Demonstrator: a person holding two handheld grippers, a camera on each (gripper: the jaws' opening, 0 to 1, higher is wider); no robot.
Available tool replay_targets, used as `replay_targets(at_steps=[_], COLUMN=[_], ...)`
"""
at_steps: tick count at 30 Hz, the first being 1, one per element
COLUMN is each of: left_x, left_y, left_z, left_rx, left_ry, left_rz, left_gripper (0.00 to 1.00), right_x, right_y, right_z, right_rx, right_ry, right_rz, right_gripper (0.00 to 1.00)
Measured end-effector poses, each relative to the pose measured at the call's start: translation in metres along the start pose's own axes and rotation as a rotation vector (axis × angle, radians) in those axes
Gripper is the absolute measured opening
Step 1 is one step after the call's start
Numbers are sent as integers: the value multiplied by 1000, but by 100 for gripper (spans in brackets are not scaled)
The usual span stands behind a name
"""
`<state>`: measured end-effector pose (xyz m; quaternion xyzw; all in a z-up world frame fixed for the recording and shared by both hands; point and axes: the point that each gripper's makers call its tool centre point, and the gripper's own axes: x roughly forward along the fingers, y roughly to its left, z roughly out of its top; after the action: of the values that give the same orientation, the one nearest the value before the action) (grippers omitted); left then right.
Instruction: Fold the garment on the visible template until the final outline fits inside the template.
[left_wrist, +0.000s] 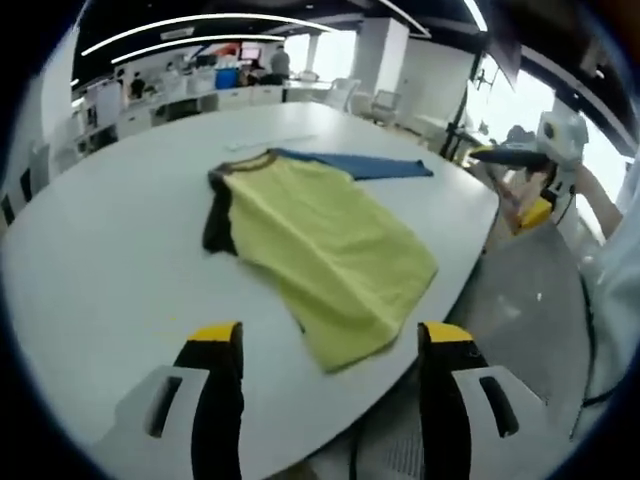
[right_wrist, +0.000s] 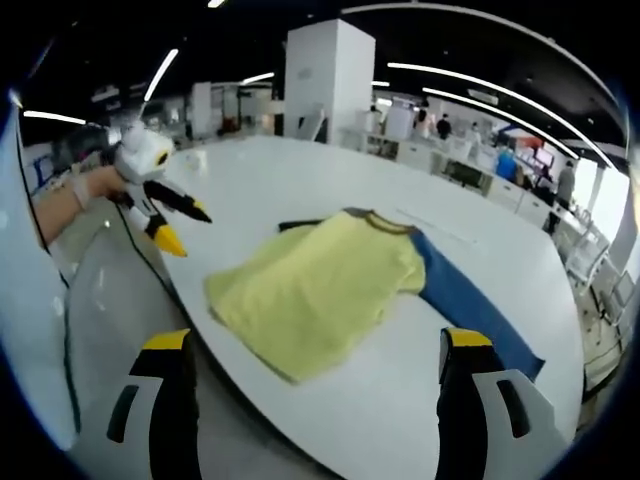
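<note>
In the left gripper view, the left gripper (left_wrist: 330, 345) rises from the bottom edge, its 2 jaws spread wide and holding nothing. The yellow garment (left_wrist: 325, 245) lies on the white surface (left_wrist: 110, 270) just above and between them at frame centre, its hem reaching the near edge. The blue template (left_wrist: 375, 165) shows behind it.

In the right gripper view, the right gripper (right_wrist: 320, 350) also stands open and empty. The garment (right_wrist: 315, 285) sits centre, above the jaws; the template (right_wrist: 470, 300) extends lower right. The other gripper (right_wrist: 165, 215) hovers at upper left, apart from the cloth.

Yellow shirt (left_wrist: 325, 250) — half-folded, flat over blue template (left_wrist: 385, 166).
</note>
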<state>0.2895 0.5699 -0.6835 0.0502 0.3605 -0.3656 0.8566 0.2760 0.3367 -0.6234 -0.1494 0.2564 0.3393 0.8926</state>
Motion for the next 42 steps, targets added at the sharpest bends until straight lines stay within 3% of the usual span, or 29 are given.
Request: replay_targets(at_steps=[18,27,36,42], left_x=[28,38,40,43], left_y=[-5,-4,-1,0], left_z=[-22,-38,-42,-51], left_rx=[-63,-117,-121,-132], left_ry=[61,96,127,169], left_rz=[-75,-77,-90,-94], left_gripper=[52,45,31,29], right_x=[4,9,16,20], right_y=[12,14,20,23], right_z=[4,8,8,12], right_rx=[11,3,-4,-12], right_ry=[-18,-27,-25,-31], right_rz=[41,62,85,103], right_gripper=[100,100,100,100])
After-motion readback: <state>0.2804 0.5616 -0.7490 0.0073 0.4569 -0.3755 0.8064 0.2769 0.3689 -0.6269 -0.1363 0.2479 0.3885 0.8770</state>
